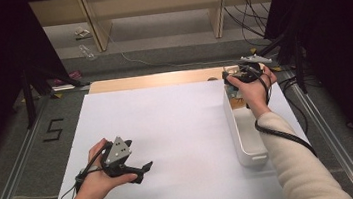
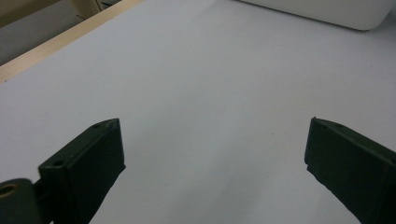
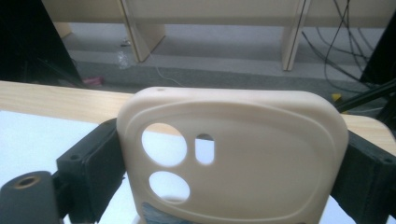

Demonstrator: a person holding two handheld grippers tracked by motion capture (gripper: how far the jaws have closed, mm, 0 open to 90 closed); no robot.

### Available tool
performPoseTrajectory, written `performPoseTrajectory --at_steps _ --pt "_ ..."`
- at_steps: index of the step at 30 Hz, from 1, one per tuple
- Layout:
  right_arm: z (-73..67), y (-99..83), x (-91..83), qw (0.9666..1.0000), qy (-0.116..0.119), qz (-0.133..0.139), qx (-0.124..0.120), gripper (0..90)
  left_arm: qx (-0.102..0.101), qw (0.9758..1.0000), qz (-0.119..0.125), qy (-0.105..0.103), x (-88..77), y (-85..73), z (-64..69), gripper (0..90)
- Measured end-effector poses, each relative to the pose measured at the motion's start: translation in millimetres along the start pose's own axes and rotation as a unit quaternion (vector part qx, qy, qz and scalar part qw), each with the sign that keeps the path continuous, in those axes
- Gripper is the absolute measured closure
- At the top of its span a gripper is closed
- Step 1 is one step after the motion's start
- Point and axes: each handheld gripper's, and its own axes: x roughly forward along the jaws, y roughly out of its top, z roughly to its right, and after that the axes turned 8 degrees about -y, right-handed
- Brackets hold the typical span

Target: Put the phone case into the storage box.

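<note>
R gripper (image 3: 229, 186) clamps cream phone case (image 3: 233, 154) by its side edges above far end of white bin (image 1: 246, 137), L gripper (image 2: 212, 168) wide open, empty, low over white table (image 1: 168, 130); advise lifting case straight up, grip kept square, to clear bin wall.

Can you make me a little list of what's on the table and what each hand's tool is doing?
table cover: white sheet
left tool: open, low over the bare sheet, holding nothing
right tool: shut on a cream phone case, at the far end of the bin
bin: long white bin on the right side of the table
inside bin: small items at the far end, too small to tell
</note>
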Motion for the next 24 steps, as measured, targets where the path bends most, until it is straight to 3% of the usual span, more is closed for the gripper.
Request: performPoseTrajectory --at_steps 12,24 --pt "3.6 3.7 2.9 0.9999 0.012 -0.003 0.003 0.5 -0.001 1.0 -0.002 -0.001 1.0 -0.6 0.4 4.3" --pt "4.3 16.1 -6.6 0.9998 -0.004 0.021 0.001 0.1 -0.001 1.0 -0.002 -0.001 0.7 -0.6 0.3 4.3"
